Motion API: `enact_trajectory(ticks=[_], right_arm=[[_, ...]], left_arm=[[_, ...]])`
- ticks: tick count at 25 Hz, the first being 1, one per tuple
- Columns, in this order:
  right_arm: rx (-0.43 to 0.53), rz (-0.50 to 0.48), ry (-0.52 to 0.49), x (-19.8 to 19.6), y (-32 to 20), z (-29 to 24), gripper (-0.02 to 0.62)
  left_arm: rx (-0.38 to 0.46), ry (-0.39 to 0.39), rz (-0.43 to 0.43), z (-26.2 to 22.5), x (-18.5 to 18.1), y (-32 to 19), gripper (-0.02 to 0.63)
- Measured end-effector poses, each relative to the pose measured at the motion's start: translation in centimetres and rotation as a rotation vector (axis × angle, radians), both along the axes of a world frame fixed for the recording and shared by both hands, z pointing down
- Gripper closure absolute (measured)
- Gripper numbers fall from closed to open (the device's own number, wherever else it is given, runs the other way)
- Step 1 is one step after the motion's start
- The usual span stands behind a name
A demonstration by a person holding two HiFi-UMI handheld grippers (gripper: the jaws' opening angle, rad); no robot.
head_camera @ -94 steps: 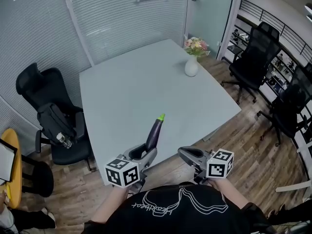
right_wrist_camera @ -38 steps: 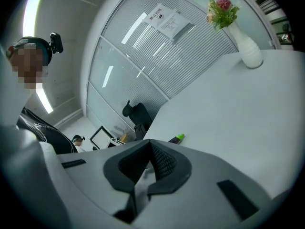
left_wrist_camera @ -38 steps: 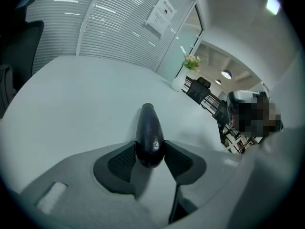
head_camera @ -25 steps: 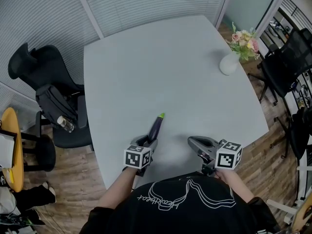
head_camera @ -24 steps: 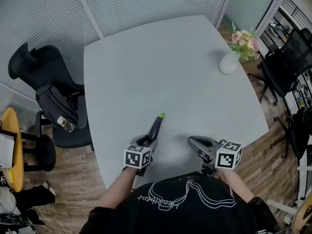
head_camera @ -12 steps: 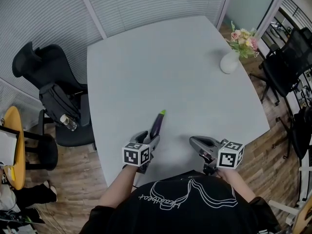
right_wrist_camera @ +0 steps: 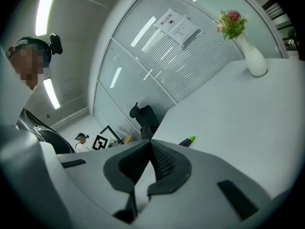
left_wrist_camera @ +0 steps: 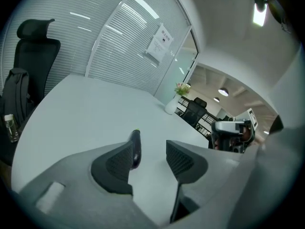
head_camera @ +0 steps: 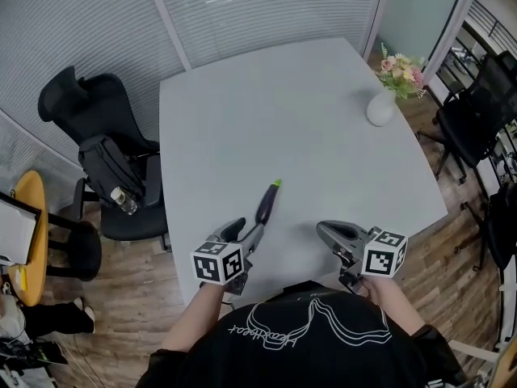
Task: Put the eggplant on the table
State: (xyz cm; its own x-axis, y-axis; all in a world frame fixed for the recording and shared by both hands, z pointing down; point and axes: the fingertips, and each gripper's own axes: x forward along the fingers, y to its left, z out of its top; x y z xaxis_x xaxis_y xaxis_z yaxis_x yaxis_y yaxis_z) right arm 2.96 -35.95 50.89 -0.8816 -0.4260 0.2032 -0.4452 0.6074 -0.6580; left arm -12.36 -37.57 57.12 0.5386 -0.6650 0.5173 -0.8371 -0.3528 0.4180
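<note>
Eggplant: the eggplant (head_camera: 265,204) lay flat on the table (head_camera: 266,111), near the edge closest to you, green tip pointing away from you.
Hidden parts: in the left gripper view the eggplant's (left_wrist_camera: 136,146) near end was tucked behind the left jaw pad. In the right gripper view only its green tip (right_wrist_camera: 189,140) and a sliver of dark skin showed over the jaw.
Left gripper: your left gripper (head_camera: 246,231) had its jaws spread with nothing between them (left_wrist_camera: 148,154). The eggplant lay just beyond the tips, and you could not tell whether a tip touched it.
Right gripper: your right gripper (head_camera: 323,230) hung over the near table edge, well apart from the eggplant, its jaws pressed together on nothing (right_wrist_camera: 150,162).
Table: pale grey, with bare top all around the eggplant.
Vase: a white vase (head_camera: 380,108) of flowers (head_camera: 400,63) stood near the far right corner, well away from your grippers.
Room: a glass wall with blinds (head_camera: 266,6) ran behind the table, and the floor (head_camera: 129,297) was wood.
Left side: a black chair (head_camera: 77,107) held a backpack (head_camera: 113,172) with a bottle (head_camera: 123,201) in its pocket. A yellow round table (head_camera: 32,241) was cut off by the frame edge.
Right side: more black chairs (head_camera: 477,95) stood there, partly cut off.
</note>
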Motion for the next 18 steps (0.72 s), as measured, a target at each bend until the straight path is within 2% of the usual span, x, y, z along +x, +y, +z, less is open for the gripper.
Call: enact_trajectory(ticks=[5,14,18], right_arm=[[0.059,-0.019,-0.034,-1.1,1.6,-1.9,0.591],[0.109,-0.061,-0.080,-2.4,5.8,-4.0,0.591],[0.129,-0.069,-0.084,-2.8,7.3,-4.1,0.591]], left_arm=[[0.074,0.090,0.038,-4.7,0.6,2.9,0.434],[0.207,0.162,0.124,-11.3,2.4,7.8,0.529],[0.265,0.177,0.110,-12.5,2.4,9.3,0.572]])
